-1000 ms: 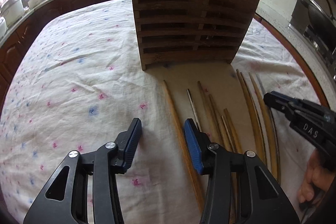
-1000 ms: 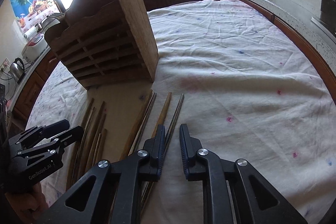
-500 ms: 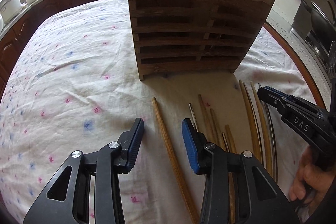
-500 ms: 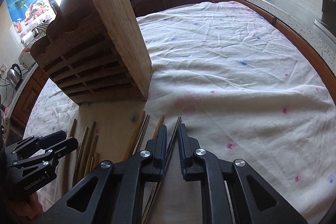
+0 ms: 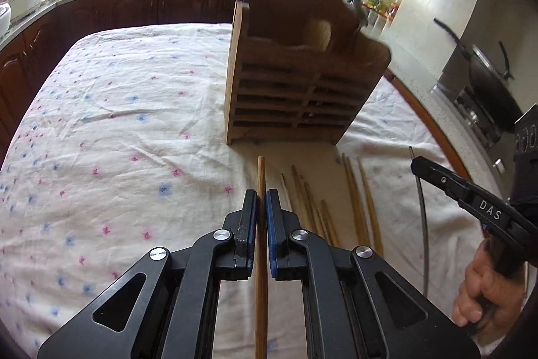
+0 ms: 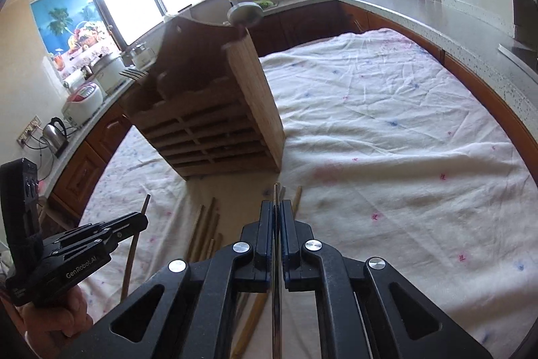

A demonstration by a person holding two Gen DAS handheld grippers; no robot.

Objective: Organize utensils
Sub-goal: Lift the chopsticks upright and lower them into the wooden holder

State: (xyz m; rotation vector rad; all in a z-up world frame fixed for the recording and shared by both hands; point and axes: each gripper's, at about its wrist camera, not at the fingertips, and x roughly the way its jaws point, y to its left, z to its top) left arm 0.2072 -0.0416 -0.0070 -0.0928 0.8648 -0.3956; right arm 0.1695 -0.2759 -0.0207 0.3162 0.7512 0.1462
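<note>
My left gripper (image 5: 261, 197) is shut on a long wooden chopstick (image 5: 261, 170), held lengthwise and lifted, its tip pointing at the wooden slotted utensil holder (image 5: 296, 103). My right gripper (image 6: 277, 207) is shut on a thin metal chopstick (image 6: 275, 192), also pointing toward the holder (image 6: 215, 137). Several more wooden chopsticks (image 5: 356, 207) lie on the cloth in front of the holder. The holder holds a wooden spoon (image 5: 317, 34) and a metal ladle (image 6: 244, 12). The right gripper shows in the left wrist view (image 5: 417, 164), the left gripper in the right wrist view (image 6: 143, 219).
The table carries a white flowered cloth (image 5: 117, 137). A kitchen counter (image 6: 454, 19) runs around it, with a wok on a stove (image 5: 487, 83) at the right and a kettle (image 6: 53, 133) and rice cookers at the left.
Both grippers have closed, the left on the wooden chopstick and the right on the metal one, and both have lifted them off the cloth and tilted up.
</note>
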